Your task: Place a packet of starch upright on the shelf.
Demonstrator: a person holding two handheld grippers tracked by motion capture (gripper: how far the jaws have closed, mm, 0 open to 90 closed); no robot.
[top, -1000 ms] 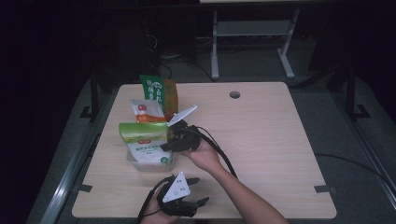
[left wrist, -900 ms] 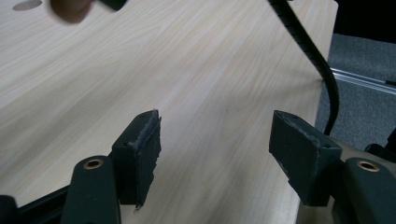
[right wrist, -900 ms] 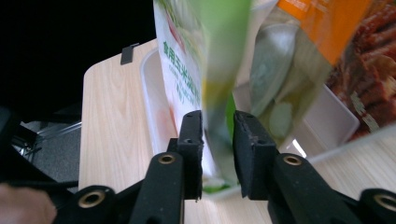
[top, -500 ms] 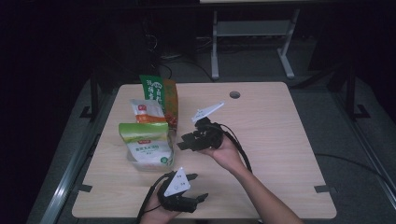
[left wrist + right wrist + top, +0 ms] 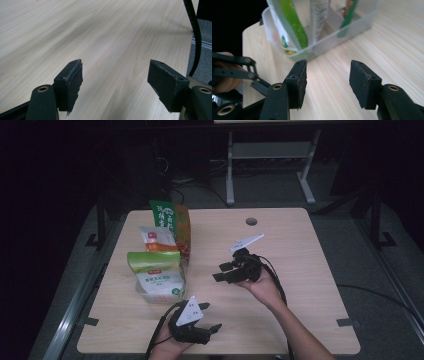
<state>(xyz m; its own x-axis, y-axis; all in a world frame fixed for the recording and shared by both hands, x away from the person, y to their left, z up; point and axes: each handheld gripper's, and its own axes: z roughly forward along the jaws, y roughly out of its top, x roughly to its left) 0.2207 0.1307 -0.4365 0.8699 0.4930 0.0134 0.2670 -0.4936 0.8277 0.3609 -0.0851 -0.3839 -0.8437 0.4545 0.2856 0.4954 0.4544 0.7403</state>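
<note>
While both tools gape with nothing between their jaws, the right tool [image 5: 226, 271] hovers beside the clear bin [image 5: 159, 292] of what look like snack packets, the left tool [image 5: 212, 327] low over the tabletop [image 5: 300, 270].

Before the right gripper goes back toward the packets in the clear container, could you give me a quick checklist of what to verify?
1. Right gripper open: ok, its jaws stand apart with nothing between them.
2. Left gripper free: ok, open over bare table, holding nothing.
3. Path to the clear container: ok, only bare wood lies between the jaws and its wall.
4. Packets upright in the container: ok, the green and white packet and the packets behind it stand on end.
5. Cable clear of the jaws: ok, it trails off to the side.
6. Packets loose enough to lift: cannot tell.
</note>
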